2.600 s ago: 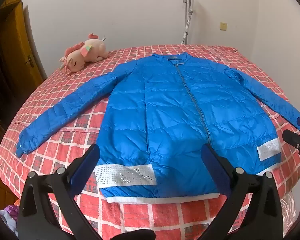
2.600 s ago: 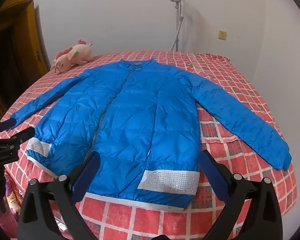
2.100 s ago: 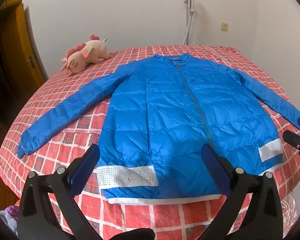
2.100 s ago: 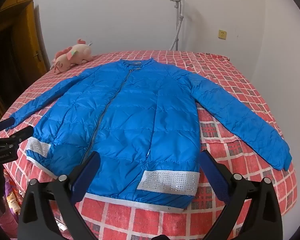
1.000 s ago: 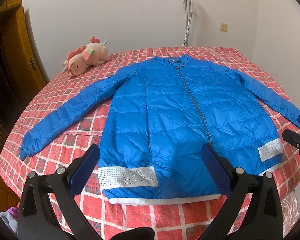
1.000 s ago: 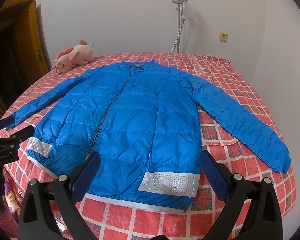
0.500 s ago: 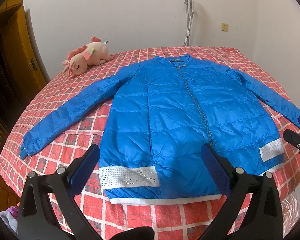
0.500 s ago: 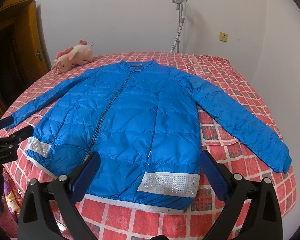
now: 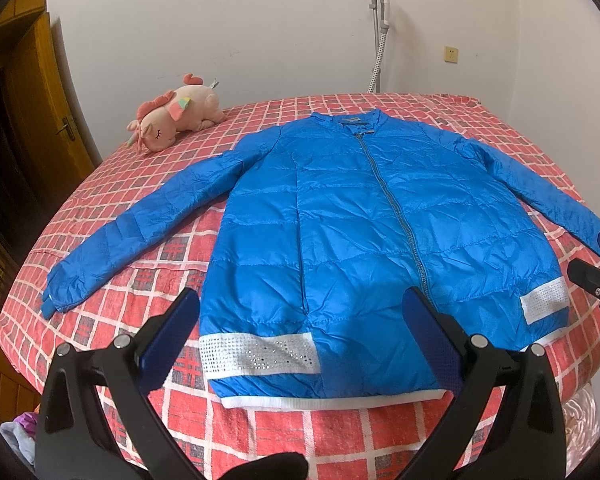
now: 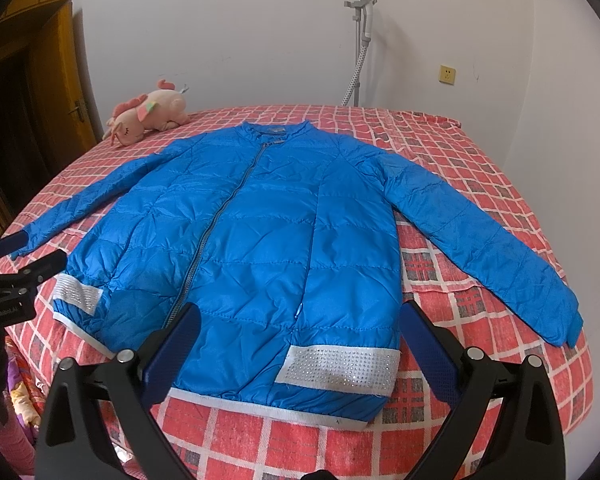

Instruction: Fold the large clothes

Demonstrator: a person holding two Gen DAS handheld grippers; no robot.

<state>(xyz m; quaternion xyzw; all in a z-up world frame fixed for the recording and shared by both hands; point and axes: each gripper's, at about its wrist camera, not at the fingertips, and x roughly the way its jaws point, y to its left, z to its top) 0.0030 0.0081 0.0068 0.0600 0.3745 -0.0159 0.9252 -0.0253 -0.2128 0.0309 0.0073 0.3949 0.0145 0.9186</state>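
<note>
Blue jacket [image 9: 364, 232] lies flat, zipped, sleeves spread on checked bed [image 9: 300, 432]; left gripper [image 9: 300, 332] and right gripper [image 10: 296, 340] gape wide, empty.

A blue quilted jacket [image 9: 364, 240] [image 10: 260, 240] is laid flat, front up and zipped shut, collar at the far end and white-banded hem at the near end. Both sleeves are spread outward and angled toward the near side.

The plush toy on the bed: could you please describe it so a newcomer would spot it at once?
Find the bed with the red checked cover. Beyond the blue jacket, at the bed's far left corner by the wall, lies the plush toy: the only pink, stuffed thing there.
</note>
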